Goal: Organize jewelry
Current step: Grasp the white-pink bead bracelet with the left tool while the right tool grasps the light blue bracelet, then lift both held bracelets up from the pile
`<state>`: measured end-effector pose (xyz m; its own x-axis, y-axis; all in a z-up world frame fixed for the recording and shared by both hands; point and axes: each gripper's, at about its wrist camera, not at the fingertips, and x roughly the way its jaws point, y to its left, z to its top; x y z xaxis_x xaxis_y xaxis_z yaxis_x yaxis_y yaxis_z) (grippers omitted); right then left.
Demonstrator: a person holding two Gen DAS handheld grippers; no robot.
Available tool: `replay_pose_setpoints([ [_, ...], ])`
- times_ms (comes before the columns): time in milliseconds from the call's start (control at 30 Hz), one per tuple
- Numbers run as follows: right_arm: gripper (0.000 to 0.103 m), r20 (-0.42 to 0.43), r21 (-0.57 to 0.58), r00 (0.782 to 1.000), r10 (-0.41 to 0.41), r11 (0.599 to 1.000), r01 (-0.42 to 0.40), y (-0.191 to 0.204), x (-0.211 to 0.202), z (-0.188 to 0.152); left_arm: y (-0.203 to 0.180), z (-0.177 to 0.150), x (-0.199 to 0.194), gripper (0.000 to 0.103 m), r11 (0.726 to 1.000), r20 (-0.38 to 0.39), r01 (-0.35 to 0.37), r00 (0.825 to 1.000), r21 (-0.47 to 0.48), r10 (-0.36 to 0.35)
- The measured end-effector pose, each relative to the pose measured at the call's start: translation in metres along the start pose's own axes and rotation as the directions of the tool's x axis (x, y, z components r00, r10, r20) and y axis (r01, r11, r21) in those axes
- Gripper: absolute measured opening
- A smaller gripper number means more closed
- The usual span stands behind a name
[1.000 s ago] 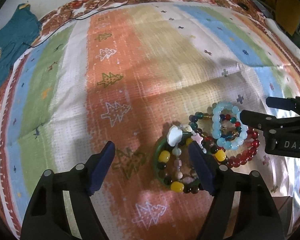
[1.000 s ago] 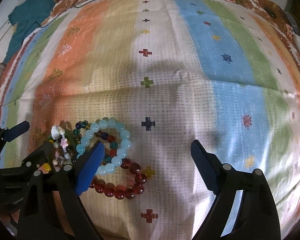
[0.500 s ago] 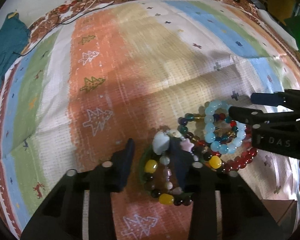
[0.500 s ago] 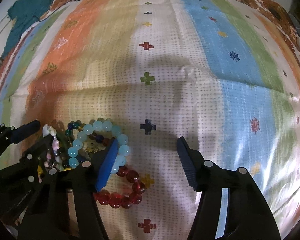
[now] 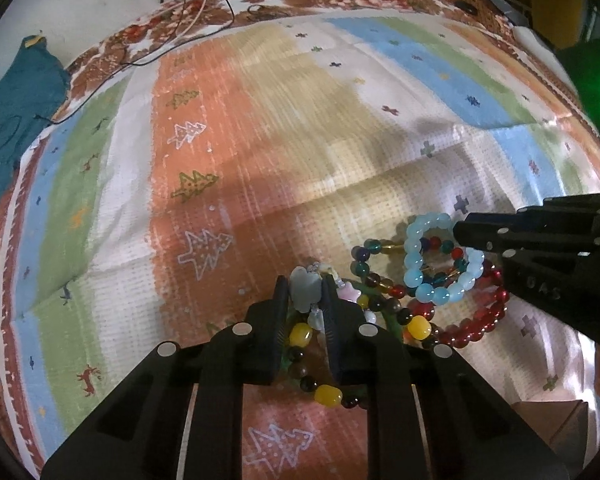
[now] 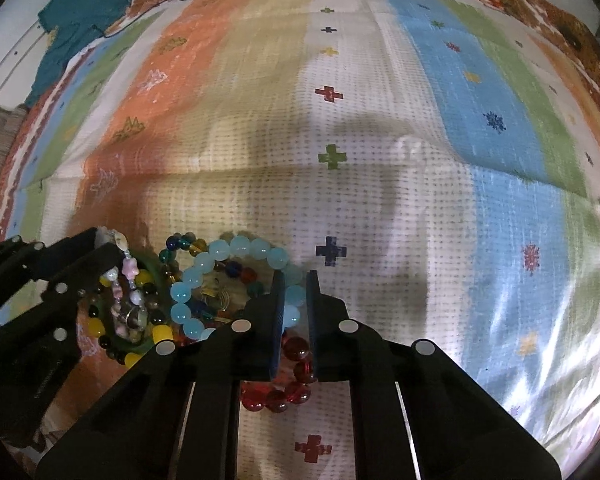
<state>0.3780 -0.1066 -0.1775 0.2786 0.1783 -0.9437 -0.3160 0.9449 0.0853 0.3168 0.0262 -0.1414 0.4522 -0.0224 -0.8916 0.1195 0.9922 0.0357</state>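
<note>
A pile of bead bracelets lies on a striped cloth [image 5: 260,128]. My left gripper [image 5: 305,286] is shut on a shell-and-charm bracelet [image 5: 305,294] with a pale shell at the tips; a yellow-and-dark bead bracelet [image 5: 327,394] lies under it. My right gripper [image 6: 294,284] is shut on the light blue bead bracelet [image 6: 240,246], also in the left wrist view [image 5: 423,292]. A red bead bracelet [image 6: 296,354] [image 5: 479,320] and a multicolour bead bracelet [image 5: 363,256] lie tangled beneath.
A teal garment [image 5: 16,116] lies at the cloth's far left edge. Thin cables [image 5: 188,20] run across the far border. A dark green-lit object [image 5: 591,76] stands at the far right. The patterned cloth [image 6: 379,140] stretches ahead of both grippers.
Both grippers went from wide open to shut: the left closed on the shell-and-charm bracelet, the right on the light blue bracelet. Both moved slightly forward over the pile.
</note>
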Motion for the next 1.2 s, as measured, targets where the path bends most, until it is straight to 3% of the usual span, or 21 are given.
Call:
replay_pose_setpoints([
  [433,0.01,0.051,-0.019,0.999,-0.008,1.0,0.009,0.002,-0.026,-0.004,0.0,-0.001,-0.018,0.016,0.999,0.018,0.018,1.0,-0.043,-0.017],
  [900,0.01,0.15,-0.066,0.989,-0.001,0.998,0.011,0.016,-0.084,-0.021,-0.001,-0.007,-0.074,0.016,0.996,0.093,0.028,0.995,-0.09,-0.02],
  [967,0.001,0.159,-0.069,0.987,-0.002,0.998,0.013,0.017,-0.089,-0.024,-0.001,-0.008,-0.08,0.016,0.995,0.1,0.029,0.995,-0.093,-0.02],
  [1200,0.001,0.205,-0.071,0.979,0.011,0.997,0.004,0.018,-0.113,-0.034,-0.003,-0.02,-0.097,0.016,0.993,0.12,0.044,0.992,-0.113,-0.03],
])
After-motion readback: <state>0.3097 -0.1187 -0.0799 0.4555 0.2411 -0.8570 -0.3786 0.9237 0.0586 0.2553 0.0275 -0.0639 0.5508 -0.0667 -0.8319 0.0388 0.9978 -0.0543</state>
